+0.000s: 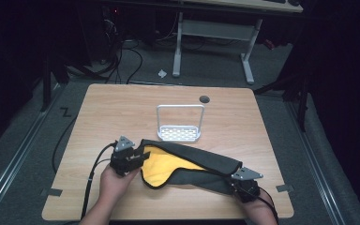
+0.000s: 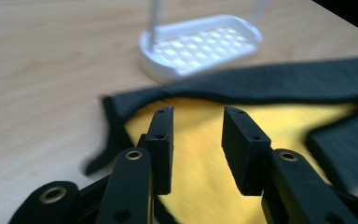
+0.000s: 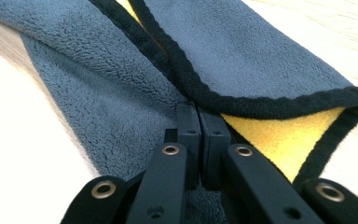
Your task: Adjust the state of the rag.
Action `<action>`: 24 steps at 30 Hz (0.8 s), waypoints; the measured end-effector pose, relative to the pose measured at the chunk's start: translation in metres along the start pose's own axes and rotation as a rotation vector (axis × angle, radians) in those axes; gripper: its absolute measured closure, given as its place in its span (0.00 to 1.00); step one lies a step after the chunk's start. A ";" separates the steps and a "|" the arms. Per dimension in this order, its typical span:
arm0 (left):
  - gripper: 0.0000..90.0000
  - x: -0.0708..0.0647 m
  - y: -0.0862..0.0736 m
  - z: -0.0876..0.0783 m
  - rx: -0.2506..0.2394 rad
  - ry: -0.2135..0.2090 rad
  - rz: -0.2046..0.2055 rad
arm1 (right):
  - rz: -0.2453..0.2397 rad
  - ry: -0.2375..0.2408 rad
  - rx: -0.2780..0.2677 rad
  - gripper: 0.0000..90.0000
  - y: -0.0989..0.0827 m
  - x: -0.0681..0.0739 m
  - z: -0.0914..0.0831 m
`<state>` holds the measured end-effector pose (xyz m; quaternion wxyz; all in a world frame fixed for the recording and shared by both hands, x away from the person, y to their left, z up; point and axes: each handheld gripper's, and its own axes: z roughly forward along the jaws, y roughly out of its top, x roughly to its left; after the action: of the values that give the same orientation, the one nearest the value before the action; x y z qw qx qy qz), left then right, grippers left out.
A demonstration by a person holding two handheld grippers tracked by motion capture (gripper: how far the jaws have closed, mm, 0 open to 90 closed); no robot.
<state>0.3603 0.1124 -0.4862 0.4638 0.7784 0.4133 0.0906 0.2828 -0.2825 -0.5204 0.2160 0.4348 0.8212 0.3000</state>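
A grey-and-yellow microfibre cloth (image 1: 187, 165) lies near the bench's (image 1: 103, 108) front edge. The right gripper (image 3: 198, 114) pinches its hem; the left gripper (image 2: 196, 116) gapes over yellow. A white rack (image 1: 179, 132) stands mid-bench.

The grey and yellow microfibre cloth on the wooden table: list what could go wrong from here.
1. The left gripper is open over the yellow side of the grey and yellow microfibre cloth. Closing there may catch one layer and miss the black hem.
2. The right gripper is shut on the cloth's edge; a sideways pull could drag the cloth.
3. The white perforated stand sits just beyond the cloth. A swept fold could knock it.
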 end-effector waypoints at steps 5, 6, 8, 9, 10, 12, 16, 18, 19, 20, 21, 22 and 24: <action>0.61 -0.040 -0.015 0.015 0.066 -0.168 0.024 | -0.012 -0.007 -0.001 1.00 0.002 0.004 0.000; 0.58 -0.047 -0.018 0.019 0.087 -0.180 0.045 | -0.010 -0.009 -0.009 1.00 0.002 0.004 -0.002; 0.56 -0.060 -0.030 0.029 0.156 -0.136 0.145 | 0.006 -0.028 -0.061 1.00 0.003 0.004 -0.015; 0.56 -0.062 -0.034 0.032 0.178 -0.116 0.172 | 0.015 -0.045 -0.083 1.00 0.003 0.003 -0.020; 0.61 -0.063 -0.039 0.034 0.186 -0.089 0.200 | 0.027 -0.060 -0.100 1.00 0.003 0.001 -0.024; 0.76 -0.063 -0.041 0.035 0.175 -0.067 0.217 | 0.063 -0.089 -0.123 0.99 0.001 -0.007 -0.031; 0.93 -0.058 -0.040 0.030 0.147 -0.063 0.194 | 0.135 -0.094 -0.106 0.91 -0.011 -0.021 -0.033; 0.93 -0.057 -0.039 0.024 0.135 -0.076 0.188 | 0.155 -0.087 -0.100 0.87 -0.014 -0.023 -0.033; 0.93 -0.056 -0.038 0.018 0.123 -0.083 0.186 | 0.174 -0.078 -0.096 0.81 -0.015 -0.024 -0.034; 0.92 -0.055 -0.038 0.010 0.111 -0.094 0.183 | 0.224 -0.054 -0.102 0.70 -0.019 -0.025 -0.035; 0.92 -0.055 -0.038 0.010 0.111 -0.094 0.183 | 0.230 -0.055 -0.102 0.66 -0.019 -0.025 -0.034; 0.92 -0.054 -0.041 0.000 0.110 -0.093 0.185 | 0.245 -0.067 -0.097 0.62 -0.019 -0.025 -0.033; 0.92 -0.053 -0.043 -0.003 0.108 -0.092 0.179 | 0.255 -0.063 -0.089 0.62 -0.019 -0.025 -0.032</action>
<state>0.3008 0.0853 -0.5059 0.4296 0.8394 0.3248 0.0733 0.2650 -0.3216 -0.5081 0.2208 0.5349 0.7380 0.3471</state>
